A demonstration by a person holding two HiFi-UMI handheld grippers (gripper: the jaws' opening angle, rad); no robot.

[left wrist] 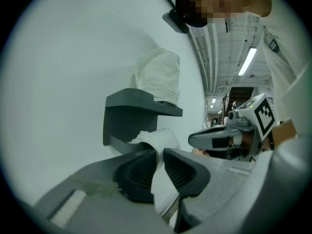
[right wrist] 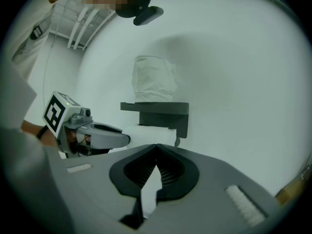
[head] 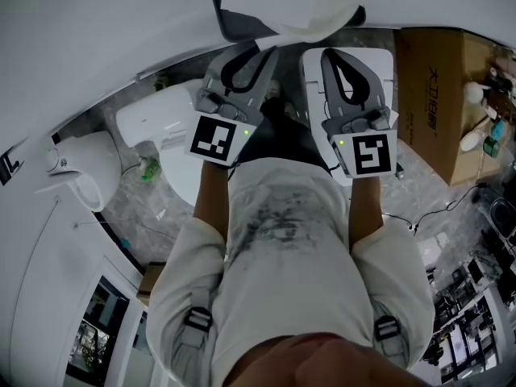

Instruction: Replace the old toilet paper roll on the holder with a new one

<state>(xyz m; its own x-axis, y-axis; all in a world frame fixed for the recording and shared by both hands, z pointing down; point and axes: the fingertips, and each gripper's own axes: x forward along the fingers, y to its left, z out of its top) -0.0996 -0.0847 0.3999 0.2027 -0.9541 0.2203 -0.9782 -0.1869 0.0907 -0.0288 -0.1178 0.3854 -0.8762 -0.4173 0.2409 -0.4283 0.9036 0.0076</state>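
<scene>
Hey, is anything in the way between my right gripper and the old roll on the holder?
Nothing visible stands between the right gripper and the old roll on the holder. The left gripper reaches in from the side, shut on that roll, beside the path rather than across it.

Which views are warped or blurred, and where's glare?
Left gripper view: strong fisheye, dark corners, the left tool, shut on white toilet paper, soft up close, the long ceiling strip light blown out. Right gripper view: same warp, the dark grey wall-mounted holder sharp. Head view: even light, straight lines bowed.
</scene>
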